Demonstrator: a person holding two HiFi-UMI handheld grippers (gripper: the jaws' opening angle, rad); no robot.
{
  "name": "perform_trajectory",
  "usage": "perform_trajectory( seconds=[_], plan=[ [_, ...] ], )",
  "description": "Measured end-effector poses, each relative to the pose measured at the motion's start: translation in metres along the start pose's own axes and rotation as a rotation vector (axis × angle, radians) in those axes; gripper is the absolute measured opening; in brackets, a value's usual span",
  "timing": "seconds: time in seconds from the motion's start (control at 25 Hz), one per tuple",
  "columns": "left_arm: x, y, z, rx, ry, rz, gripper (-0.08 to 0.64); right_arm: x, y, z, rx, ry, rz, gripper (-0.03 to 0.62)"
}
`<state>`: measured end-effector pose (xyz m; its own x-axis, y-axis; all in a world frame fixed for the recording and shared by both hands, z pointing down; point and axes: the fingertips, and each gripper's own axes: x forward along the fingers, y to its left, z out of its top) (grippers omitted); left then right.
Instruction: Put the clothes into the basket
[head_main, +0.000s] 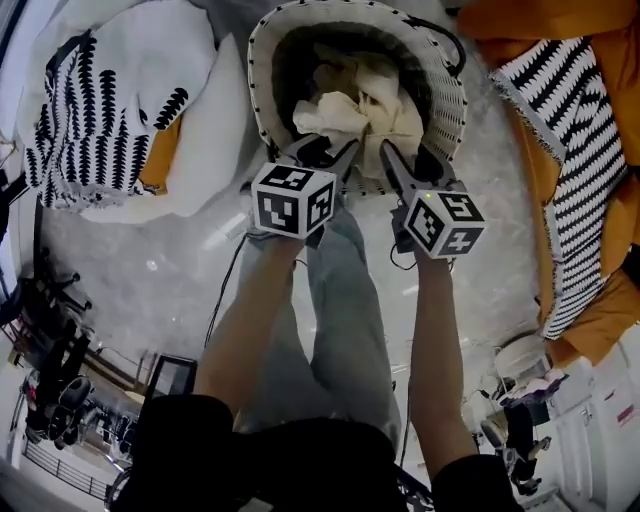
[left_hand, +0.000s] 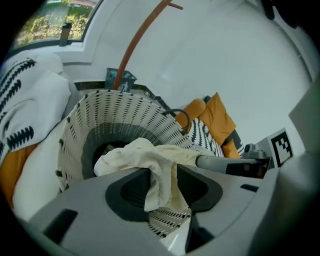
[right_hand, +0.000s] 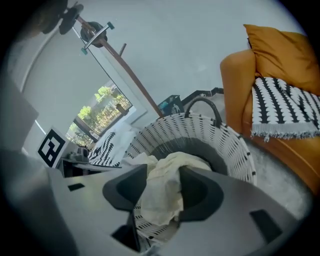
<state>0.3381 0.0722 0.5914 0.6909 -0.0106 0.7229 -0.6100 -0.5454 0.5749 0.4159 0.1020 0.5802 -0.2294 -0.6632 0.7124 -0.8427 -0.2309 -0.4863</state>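
A white woven basket (head_main: 262, 90) with a dark lining stands on the floor in front of me, with pale clothes in it. A cream cloth (head_main: 345, 115) lies bunched over its near rim. My left gripper (head_main: 322, 152) and right gripper (head_main: 410, 160) sit side by side at that rim, pointing down into it. In the left gripper view the cloth (left_hand: 150, 157) hangs loosely between the parted jaws of the left gripper (left_hand: 161, 187), over the basket (left_hand: 115, 112). In the right gripper view the cloth (right_hand: 172, 165) likewise fills the gap of the right gripper (right_hand: 162, 192), whose jaws stand apart.
A white cushion with black leaf print (head_main: 110, 110) lies left of the basket. An orange sofa with a black-and-white striped throw (head_main: 580, 170) is on the right. The person's legs in jeans (head_main: 345, 320) are below the grippers. A black handle (head_main: 440, 40) sticks up from the basket's far right rim.
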Motion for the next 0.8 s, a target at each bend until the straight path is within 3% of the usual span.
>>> perform_trajectory(
  seconds=[0.16,0.36,0.44,0.64,0.8],
  plan=[
    [-0.011,0.012,0.001,-0.108,-0.009,0.029,0.147,-0.011,-0.011,-0.006,-0.07,0.058,-0.098,0.17],
    [-0.036,0.024,0.011,-0.072,-0.01,0.114,0.146,-0.02,0.0,0.008,-0.078,0.02,-0.086,0.139],
    [-0.049,0.023,0.018,-0.07,-0.049,0.106,0.138,-0.019,0.011,0.016,-0.096,-0.008,-0.074,0.112],
    [-0.094,0.024,0.026,-0.099,-0.172,0.108,0.027,-0.017,0.053,0.029,-0.131,-0.058,-0.027,0.044],
    [-0.141,0.027,0.041,-0.145,-0.337,0.078,0.014,-0.013,0.102,0.047,-0.195,-0.095,0.069,0.026]
  ],
)
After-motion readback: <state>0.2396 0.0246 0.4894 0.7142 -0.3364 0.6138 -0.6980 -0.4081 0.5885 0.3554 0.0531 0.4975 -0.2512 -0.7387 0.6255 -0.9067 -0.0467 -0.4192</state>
